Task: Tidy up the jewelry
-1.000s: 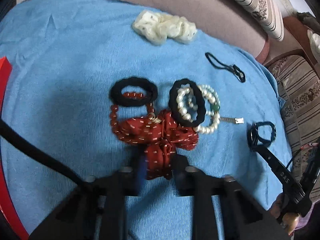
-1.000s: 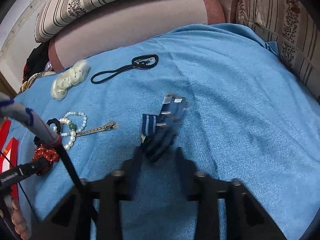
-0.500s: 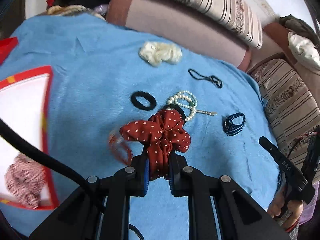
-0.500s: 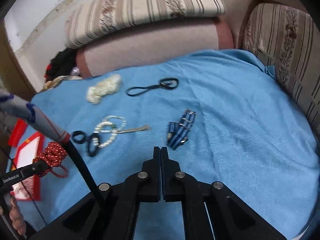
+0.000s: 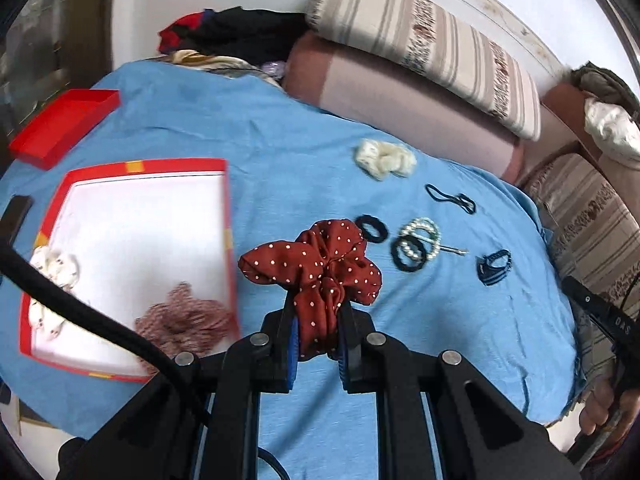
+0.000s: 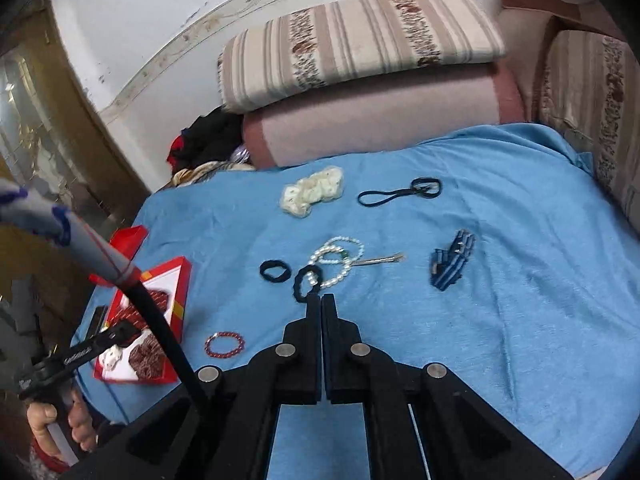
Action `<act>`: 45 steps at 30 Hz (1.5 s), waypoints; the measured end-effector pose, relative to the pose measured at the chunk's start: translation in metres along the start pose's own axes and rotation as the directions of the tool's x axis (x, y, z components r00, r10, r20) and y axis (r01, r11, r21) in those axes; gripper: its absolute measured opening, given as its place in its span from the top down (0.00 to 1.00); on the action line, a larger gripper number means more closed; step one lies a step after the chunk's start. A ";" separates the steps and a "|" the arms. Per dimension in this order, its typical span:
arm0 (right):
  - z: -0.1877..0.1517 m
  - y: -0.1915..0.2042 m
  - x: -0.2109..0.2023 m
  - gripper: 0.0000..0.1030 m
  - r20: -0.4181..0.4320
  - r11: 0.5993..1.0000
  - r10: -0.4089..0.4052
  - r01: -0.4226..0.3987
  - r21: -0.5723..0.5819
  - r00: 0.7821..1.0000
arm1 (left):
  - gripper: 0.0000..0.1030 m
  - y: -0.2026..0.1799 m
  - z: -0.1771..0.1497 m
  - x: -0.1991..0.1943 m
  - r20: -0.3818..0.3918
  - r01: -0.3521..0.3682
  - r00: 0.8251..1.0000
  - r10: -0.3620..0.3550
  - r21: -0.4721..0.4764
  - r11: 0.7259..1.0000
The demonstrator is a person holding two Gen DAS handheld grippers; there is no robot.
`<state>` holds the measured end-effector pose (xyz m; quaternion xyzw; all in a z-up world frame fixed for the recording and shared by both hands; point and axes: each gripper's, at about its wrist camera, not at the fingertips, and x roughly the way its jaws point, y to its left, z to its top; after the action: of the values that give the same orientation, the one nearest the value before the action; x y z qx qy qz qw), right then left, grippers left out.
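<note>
- The blue cloth point(image 5: 240, 152) covers the whole work surface in front of the striped cushions point(image 6: 360, 36).
- My red-rimmed box point(image 5: 226, 216) with a white floor sits at the left of the cloth; a cream scrunchie point(image 5: 54, 270) and a reddish patterned scrunchie point(image 5: 188, 320) lie inside it. Its red lid point(image 5: 60, 126) lies farther back.
- My left gripper point(image 5: 318, 344) pinches the red polka-dot scrunchie point(image 5: 320, 268) between its pads, lifted clear of the cloth just right of the box.
- My right gripper point(image 6: 321, 312) has its fingers almost pressed together with nothing between them; its jaws have just eased apart a hair.
- A cream scrunchie point(image 6: 314, 194) lies near the back of the cloth.
- A blue striped hair tie point(image 6: 452, 260) lies to the right, apart from the rest.
- A pearl bracelet point(image 6: 340, 260) overlaps a black hair tie point(image 6: 306, 282), with a metal hair clip point(image 6: 380, 259) touching it; another black tie point(image 6: 275, 271) lies just beside.
- A thin black elastic point(image 6: 400, 192) lies behind them.
- A red bead bracelet point(image 6: 225, 345) lies near the box.
</note>
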<state>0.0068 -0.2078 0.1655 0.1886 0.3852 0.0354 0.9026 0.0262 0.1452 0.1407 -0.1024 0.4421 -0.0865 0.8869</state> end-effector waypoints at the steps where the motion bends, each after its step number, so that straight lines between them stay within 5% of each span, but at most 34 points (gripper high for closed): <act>1: 0.000 -0.008 0.003 0.85 -0.006 0.999 -0.024 0.024 0.024 1.000 | 0.86 0.004 -0.001 -0.001 0.004 -0.006 1.000 0.006 -0.003 1.000; 3: 0.000 -0.035 0.017 0.40 -0.030 0.991 -0.090 0.092 0.092 0.995 | 0.86 0.005 -0.004 0.001 0.005 -0.009 1.000 0.009 0.002 1.000; 9: -0.002 -0.089 0.063 0.38 -0.116 0.966 -0.206 0.221 0.133 0.972 | 0.84 -0.008 -0.018 0.038 -0.066 0.045 0.997 -0.042 0.044 0.998; 17: 0.018 -0.089 0.125 0.38 -0.139 0.960 -0.273 0.280 0.029 0.952 | 0.84 -0.031 -0.026 0.090 -0.157 0.076 0.985 -0.065 0.063 0.995; 19: 0.022 -0.093 0.136 0.46 -0.154 0.958 -0.281 0.287 0.021 0.947 | 0.84 -0.035 -0.027 0.095 -0.163 0.071 0.985 -0.059 0.068 0.995; 21: 0.025 -0.098 0.146 0.85 -0.189 0.956 -0.285 0.292 0.013 0.940 | 0.83 -0.035 -0.027 0.096 -0.167 0.071 0.984 -0.059 0.070 0.995; 23: 0.026 -0.100 0.142 0.96 -0.182 0.955 -0.292 0.298 0.006 0.939 | 0.84 -0.035 -0.028 0.095 -0.168 0.069 0.984 -0.057 0.071 0.995; 34: 0.041 -0.043 0.076 0.99 -0.043 0.963 -0.254 0.248 -0.109 0.966 | 0.83 -0.013 -0.018 0.052 -0.094 0.063 0.994 -0.060 0.027 0.998; 35: 0.042 -0.046 0.076 0.94 -0.043 0.963 -0.259 0.255 -0.093 0.965 | 0.83 -0.007 -0.018 0.046 -0.083 0.052 0.995 -0.050 0.018 0.998; 38: 0.039 -0.061 0.089 0.28 -0.086 0.956 -0.294 0.291 -0.042 0.952 | 0.83 0.002 -0.018 0.037 -0.066 0.031 0.997 -0.030 0.011 0.999; 43: 0.033 -0.074 0.119 0.26 -0.121 0.943 -0.332 0.330 -0.032 0.936 | 0.83 0.009 -0.020 0.041 -0.078 0.026 0.997 -0.026 -0.003 1.000; 45: 0.035 -0.079 0.137 0.34 -0.140 0.938 -0.347 0.345 -0.036 0.927 | 0.84 0.010 -0.020 0.047 -0.088 0.026 0.996 -0.027 -0.012 1.000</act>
<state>0.1208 -0.2637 0.0649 0.1100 0.4765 -0.1086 0.8655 0.0386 0.1413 0.0904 -0.1091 0.4798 -0.1002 0.8648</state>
